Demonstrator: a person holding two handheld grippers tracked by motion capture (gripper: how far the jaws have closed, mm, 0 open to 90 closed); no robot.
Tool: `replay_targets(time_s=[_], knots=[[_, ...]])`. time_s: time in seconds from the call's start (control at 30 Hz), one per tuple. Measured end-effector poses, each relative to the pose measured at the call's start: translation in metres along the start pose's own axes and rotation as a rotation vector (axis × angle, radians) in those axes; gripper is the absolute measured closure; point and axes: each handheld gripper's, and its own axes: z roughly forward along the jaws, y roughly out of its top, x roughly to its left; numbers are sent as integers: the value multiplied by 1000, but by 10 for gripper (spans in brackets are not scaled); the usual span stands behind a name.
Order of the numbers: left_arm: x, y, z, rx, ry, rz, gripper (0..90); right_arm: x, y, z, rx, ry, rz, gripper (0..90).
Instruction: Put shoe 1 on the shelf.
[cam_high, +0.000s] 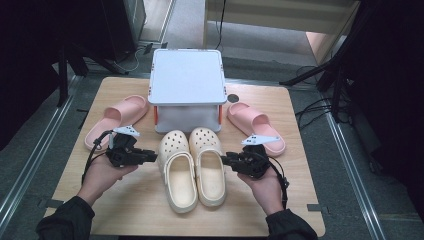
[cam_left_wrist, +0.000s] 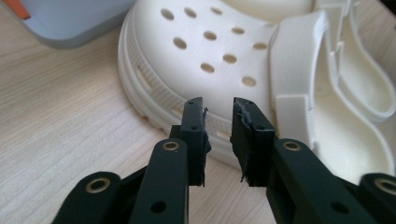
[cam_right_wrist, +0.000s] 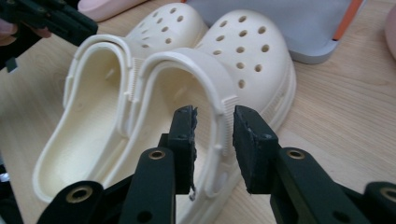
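Pair of cream clogs (cam_high: 192, 167) sits side by side on the desk (cam_high: 135, 205), toes pointing at the grey-white box (cam_high: 187, 85), just in front of it. That pair is the landmark.

Left gripper (cam_high: 152, 156) is held level in the person's left hand (cam_high: 102, 175), palm under the body, jaws aimed sideways at the outer side of the left clog (cam_high: 176, 170). In the left gripper view the jaws stand partly apart with nothing between them, tips just short of the clog's sole edge near the strap hinge; no contact visible.

Right gripper (cam_high: 225, 160) mirrors it, cradled in the right hand (cam_high: 262, 185), forearm coming in from the near edge, jaws pointing inward at the right clog (cam_high: 209, 165). In the right gripper view its jaws are partly open, straddling the outer rim and strap of that clog; pads look clear of it, not pressing.

Pink slide (cam_high: 116, 120) lies left of the clogs, beyond the left gripper. Second pink slide (cam_high: 256, 127) lies right of the clogs, beyond the right gripper.
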Motion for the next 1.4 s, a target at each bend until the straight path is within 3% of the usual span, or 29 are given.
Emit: replay_targets(time_s=[0.1,0.37,0.5,0.53,0.6,0.77,0.83,1.07,1.2,1.4], knots=[[0,4,-3,13,9,14,753,5,0,-1,-3,9,-3,685],[6,31,-20,-29,2,27,783,24,-4,-1,14,23,-34,642],[11,48,-25,-25,-31,34,774,30,-5,4,24,37,-43,612],[10,57,-27,-34,-22,65,783,32,-5,7,25,41,-40,602],[10,65,-30,-52,-21,85,788,34,-4,9,26,50,-28,580],[11,82,-37,-63,-15,98,797,40,-4,17,38,50,-32,555],[11,94,-42,-68,10,118,807,42,-5,20,47,43,-33,543],[18,119,-54,-90,27,117,851,49,-7,33,76,36,-9,494],[24,131,-51,-82,44,128,857,51,-8,40,70,28,19,434],[34,143,-44,-68,48,141,855,51,-5,53,85,-1,22,393]])
